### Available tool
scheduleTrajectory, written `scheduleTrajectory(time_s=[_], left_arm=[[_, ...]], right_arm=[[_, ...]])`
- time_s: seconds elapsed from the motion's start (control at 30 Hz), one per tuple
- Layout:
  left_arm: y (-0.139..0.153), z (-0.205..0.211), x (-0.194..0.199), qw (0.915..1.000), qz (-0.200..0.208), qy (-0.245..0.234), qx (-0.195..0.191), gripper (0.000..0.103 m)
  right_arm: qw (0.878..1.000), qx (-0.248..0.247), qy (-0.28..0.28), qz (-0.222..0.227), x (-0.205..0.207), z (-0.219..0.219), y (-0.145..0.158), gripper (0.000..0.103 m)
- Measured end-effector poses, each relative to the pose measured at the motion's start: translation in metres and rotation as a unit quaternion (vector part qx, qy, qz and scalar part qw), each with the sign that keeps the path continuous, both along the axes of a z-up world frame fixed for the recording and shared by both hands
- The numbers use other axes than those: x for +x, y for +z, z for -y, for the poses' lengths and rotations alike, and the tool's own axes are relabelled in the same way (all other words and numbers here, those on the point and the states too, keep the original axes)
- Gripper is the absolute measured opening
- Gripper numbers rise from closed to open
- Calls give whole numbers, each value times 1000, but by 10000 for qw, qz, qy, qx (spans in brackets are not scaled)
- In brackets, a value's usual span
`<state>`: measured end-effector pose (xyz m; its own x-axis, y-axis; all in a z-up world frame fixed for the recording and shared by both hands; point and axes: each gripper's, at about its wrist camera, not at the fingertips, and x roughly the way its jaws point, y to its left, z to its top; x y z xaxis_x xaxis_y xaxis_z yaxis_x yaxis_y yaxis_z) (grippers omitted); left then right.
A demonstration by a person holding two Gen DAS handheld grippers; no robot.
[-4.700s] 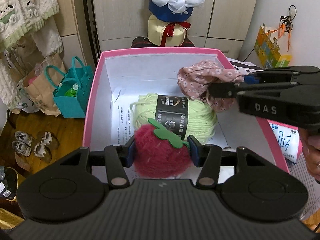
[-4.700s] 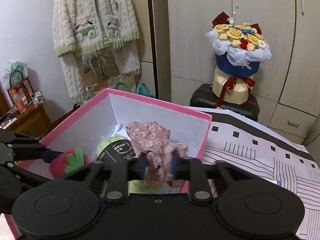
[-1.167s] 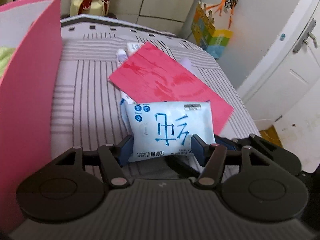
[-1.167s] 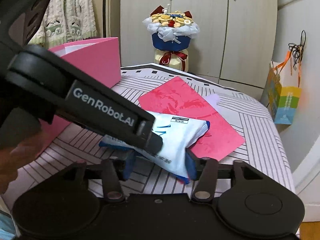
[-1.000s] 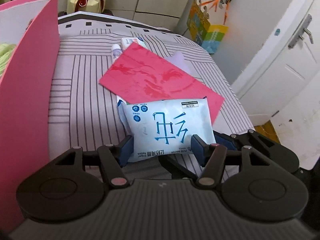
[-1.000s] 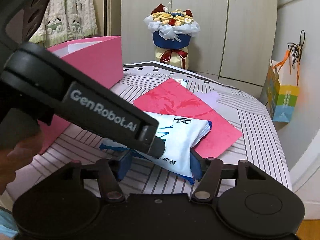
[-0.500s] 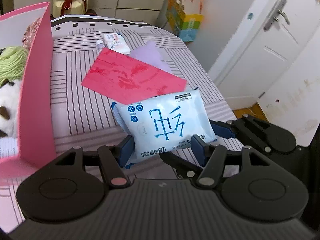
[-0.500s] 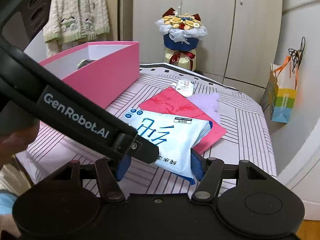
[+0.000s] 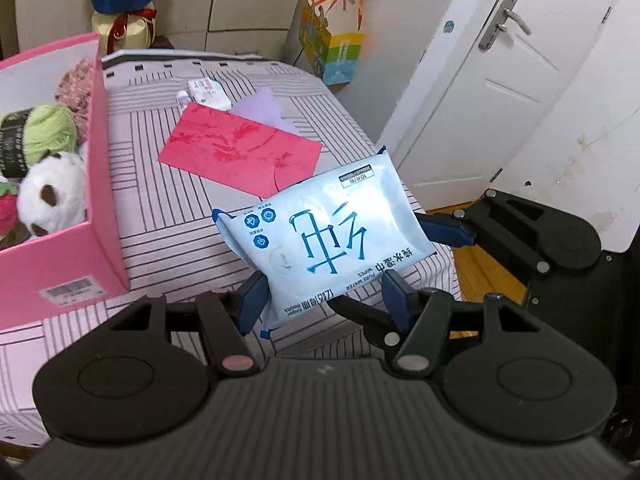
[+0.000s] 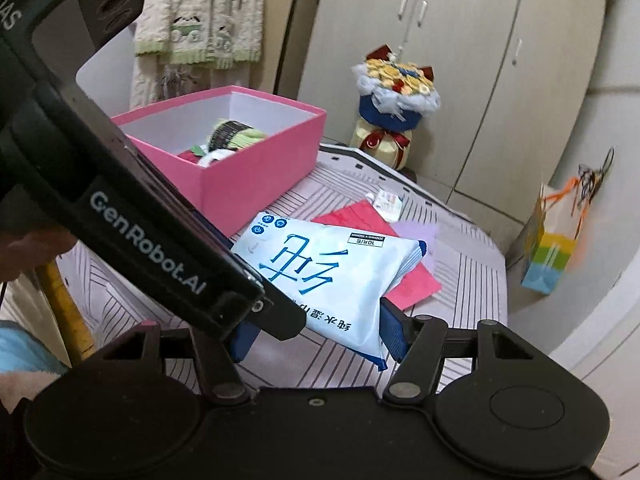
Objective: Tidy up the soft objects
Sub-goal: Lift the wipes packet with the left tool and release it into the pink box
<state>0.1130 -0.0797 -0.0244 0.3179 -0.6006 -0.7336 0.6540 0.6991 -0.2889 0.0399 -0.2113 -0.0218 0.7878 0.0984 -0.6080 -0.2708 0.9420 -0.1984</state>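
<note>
The left wrist view shows the left tool (image 9: pixel 322 298) closed on the near edge of a pale blue wipes pack (image 9: pixel 326 236), and the right tool (image 9: pixel 442 226) comes in from the right side and holds the same pack by another edge. The pack hangs in the air above the striped table (image 9: pixel 168 216), tilted, well clear of the red envelope (image 9: pixel 240 148) under it. In the right wrist view the right tool (image 10: pixel 316 334) grips the pack (image 10: pixel 332 268) between its blue pads, and the left tool's body crosses the picture in front. The pink box (image 9: pixel 60 272) stands to the left, already with a yarn ball (image 9: pixel 50 132) and a white plush toy (image 9: pixel 52 194) inside. I judge that the step is to carry the pack to the box. To do it well, both tools should move together at the same speed, so the soft pack does not twist or slip, and lift it over the pink wall before any release.
</note>
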Motion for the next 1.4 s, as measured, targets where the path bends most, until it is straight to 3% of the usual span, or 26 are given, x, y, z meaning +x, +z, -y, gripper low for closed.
scheduleTrajectory(time_s=[0.33, 0.47, 0.6, 1.1, 1.4], left_arm=[[35, -45, -16, 9981, 512, 307, -171, 60], [44, -60, -13, 9958, 760, 506, -1, 60], [52, -82, 3, 9944, 806, 676, 69, 60], [41, -146, 85, 9865, 653, 1502, 73, 60], [19, -166, 126, 9812, 338, 1886, 213, 61]], right_arm=[[9968, -316, 455, 582, -4, -37, 30, 68], [9918, -677, 846, 683, 10, -59, 38, 68], [9891, -732, 1029, 764, 29, -80, 43, 68], [9881, 569, 1384, 368, 128, -120, 26, 68], [9822, 875, 1655, -134, 177, -136, 3, 68]])
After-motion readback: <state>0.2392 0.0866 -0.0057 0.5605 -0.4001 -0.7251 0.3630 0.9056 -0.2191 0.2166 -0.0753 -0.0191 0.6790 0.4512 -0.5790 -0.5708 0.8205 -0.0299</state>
